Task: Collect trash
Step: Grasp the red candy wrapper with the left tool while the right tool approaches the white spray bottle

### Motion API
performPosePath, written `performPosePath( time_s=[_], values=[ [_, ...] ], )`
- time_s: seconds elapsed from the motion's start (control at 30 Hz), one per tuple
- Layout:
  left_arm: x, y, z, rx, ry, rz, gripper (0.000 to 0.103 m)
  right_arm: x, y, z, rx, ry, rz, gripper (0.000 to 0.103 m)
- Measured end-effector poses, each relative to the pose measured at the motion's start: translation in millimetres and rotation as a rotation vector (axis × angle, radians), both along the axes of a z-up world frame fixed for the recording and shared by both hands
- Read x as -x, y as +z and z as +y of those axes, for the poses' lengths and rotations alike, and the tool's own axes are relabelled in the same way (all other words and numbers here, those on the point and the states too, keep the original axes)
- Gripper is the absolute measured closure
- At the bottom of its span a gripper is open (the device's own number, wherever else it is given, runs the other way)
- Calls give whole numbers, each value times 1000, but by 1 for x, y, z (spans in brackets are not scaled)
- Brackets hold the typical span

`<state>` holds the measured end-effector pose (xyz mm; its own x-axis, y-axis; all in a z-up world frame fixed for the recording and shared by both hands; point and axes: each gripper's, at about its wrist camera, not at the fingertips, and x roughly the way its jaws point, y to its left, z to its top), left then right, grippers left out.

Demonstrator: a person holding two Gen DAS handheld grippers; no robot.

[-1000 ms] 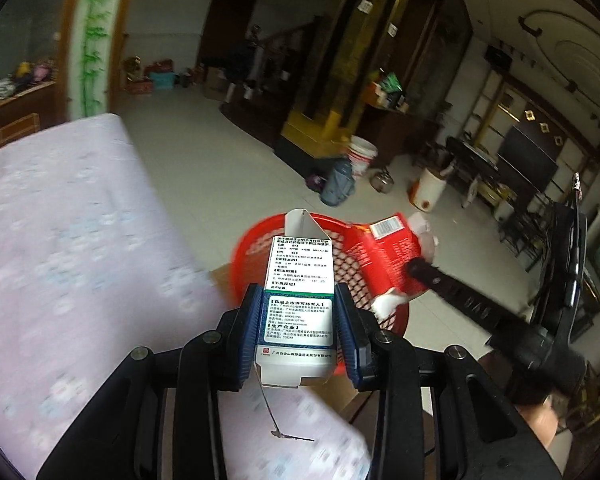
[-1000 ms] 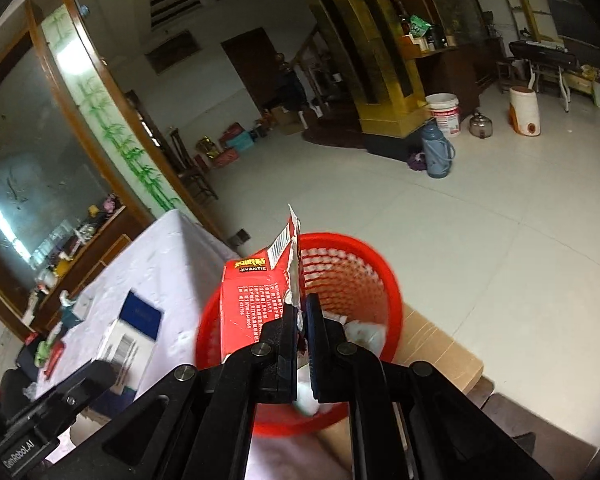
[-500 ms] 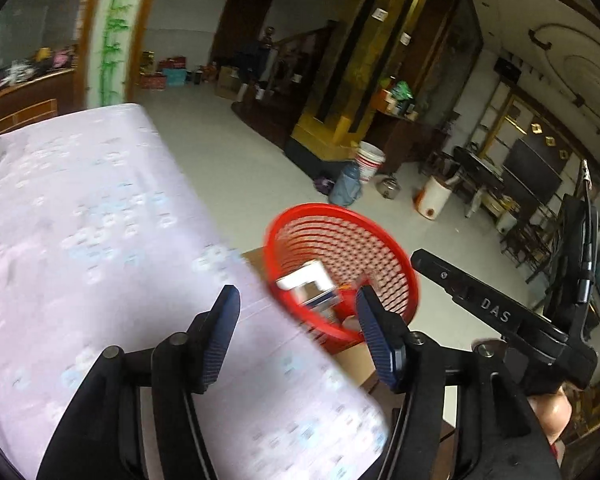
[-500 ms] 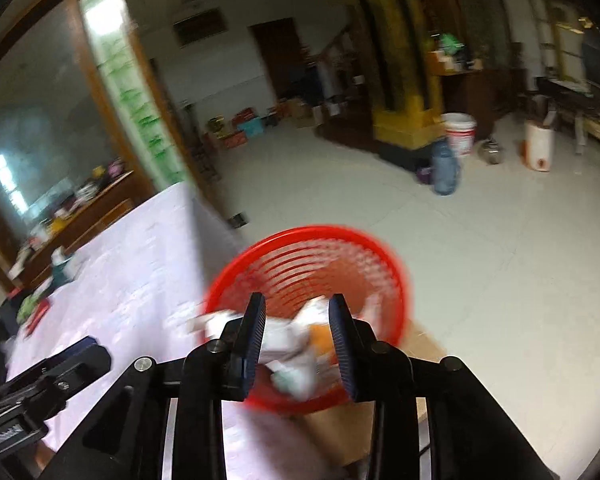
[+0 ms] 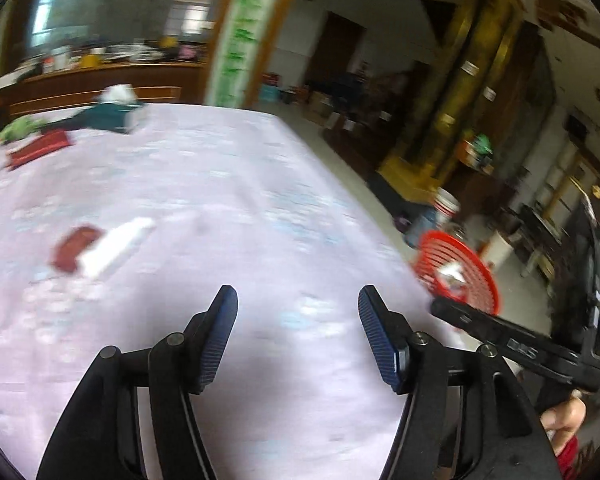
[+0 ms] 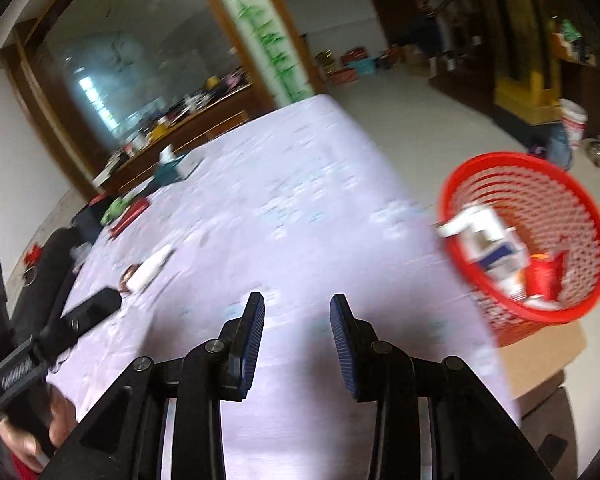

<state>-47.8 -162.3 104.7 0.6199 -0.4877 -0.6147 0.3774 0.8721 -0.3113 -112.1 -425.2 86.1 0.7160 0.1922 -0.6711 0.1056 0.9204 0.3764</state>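
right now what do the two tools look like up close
Both are matte black, angular linkages with silver pivot bolts. The left tool and right tool each have two fingers faced with dark blue ribbed pads. The other tool's black body bears white lettering, too blurred to read.

The right claw (image 6: 297, 322) hangs open and empty over the lilac tablecloth (image 6: 284, 200), red basket (image 6: 580, 304) holding cartons (image 6: 496, 252) beside it.

left wrist view low over the table (image 5: 228, 184), right wrist likewise, both sharing red basket (image 6: 580, 200)
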Motion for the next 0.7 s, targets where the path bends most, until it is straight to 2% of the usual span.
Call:
performPosePath(
  time_s=[0.2,0.4,0.47,0.53,0.7],
  values=[
    [-44,-8,86,-35,160,60,42,-12,-4,41,-18,103,27,66],
    [-102,-36,130,-80,248,143,42,-14,1,75,50,188,22,66],
    [-119,-46,136,-72,250,170,43,-15,2,81,52,207,23,66],
    [-135,-58,136,-69,251,211,48,-15,3,86,61,214,26,66],
    [-146,-74,126,-128,240,216,50,-20,3,92,76,224,34,66]
  ],
)
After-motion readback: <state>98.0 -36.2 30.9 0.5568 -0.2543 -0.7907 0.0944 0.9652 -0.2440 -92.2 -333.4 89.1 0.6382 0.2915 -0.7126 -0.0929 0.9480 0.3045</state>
